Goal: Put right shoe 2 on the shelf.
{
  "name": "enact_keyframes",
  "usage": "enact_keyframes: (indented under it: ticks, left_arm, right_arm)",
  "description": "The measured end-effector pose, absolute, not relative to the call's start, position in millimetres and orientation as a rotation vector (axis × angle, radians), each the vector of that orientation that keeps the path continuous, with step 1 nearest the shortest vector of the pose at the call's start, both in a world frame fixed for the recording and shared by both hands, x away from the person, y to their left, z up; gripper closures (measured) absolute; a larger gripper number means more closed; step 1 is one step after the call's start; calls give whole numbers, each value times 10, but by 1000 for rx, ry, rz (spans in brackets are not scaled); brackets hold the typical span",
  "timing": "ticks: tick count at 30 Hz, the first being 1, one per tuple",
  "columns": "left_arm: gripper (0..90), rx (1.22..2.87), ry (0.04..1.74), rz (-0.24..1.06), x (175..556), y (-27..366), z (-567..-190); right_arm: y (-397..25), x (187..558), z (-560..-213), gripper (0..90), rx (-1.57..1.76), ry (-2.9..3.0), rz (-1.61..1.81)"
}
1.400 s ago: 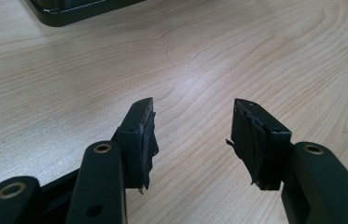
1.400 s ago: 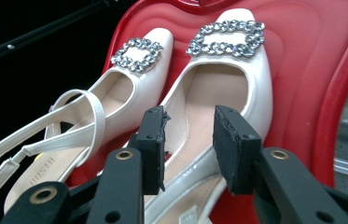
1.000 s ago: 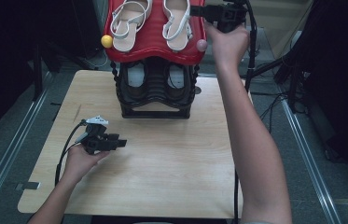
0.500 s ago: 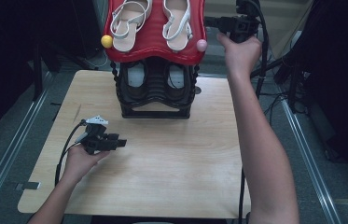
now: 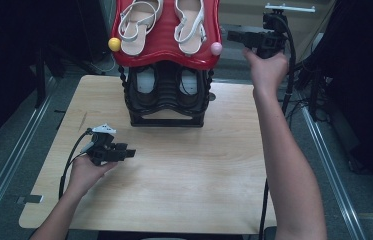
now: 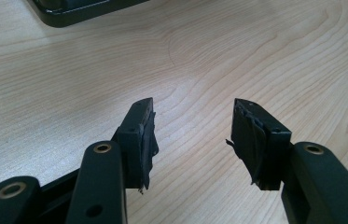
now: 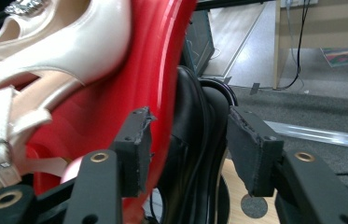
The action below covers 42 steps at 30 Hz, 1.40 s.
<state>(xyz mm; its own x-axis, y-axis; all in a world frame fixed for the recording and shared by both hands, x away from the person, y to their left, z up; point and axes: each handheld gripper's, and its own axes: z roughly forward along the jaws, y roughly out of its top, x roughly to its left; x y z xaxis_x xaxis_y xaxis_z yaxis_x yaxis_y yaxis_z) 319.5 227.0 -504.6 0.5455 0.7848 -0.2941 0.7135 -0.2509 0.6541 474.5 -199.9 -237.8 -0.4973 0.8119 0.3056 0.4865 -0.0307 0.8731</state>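
A black shoe rack [image 5: 166,107] stands at the table's far middle, topped by a red shelf [image 5: 166,56]. Two cream strappy sandals [image 5: 190,22] lie on that shelf. My right gripper [image 5: 231,36] hangs open in the air just right of the shelf's right edge, level with a pink ball [image 5: 216,48]. In the right gripper view the open right gripper [image 7: 188,144] faces the red shelf edge [image 7: 155,60], a sandal [image 7: 55,51] and the black rack [image 7: 195,140]. My left gripper [image 5: 130,152] rests low over the table's left side, open and empty. The left gripper [image 6: 192,121] has bare wood between its jaws.
The wooden table [image 5: 184,170] has free room in front of the rack. A yellow ball [image 5: 114,44] sticks out at the shelf's left corner. Shoes sit inside the rack's lower level. Cables and dark stands crowd the floor at the right [image 5: 319,85].
My right gripper has drawn back to the right and slightly nearer, from over the right sandal to beside the shelf's edge. The left gripper has stayed put.
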Motion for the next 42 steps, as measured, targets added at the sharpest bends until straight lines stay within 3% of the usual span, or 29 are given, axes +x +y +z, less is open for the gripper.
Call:
enact_keyframes:
  ticks: [21,42]
  left_arm:
    - [501,1998,1211,129,3194,2267,-5049]
    - [494,2004,1207,127,3197,2272,-5051]
  right_arm:
    - [-2235,4623,-2914,486,1397,1987,1515]
    - [-2135,4377,-3446,487,1377,2079,1510]
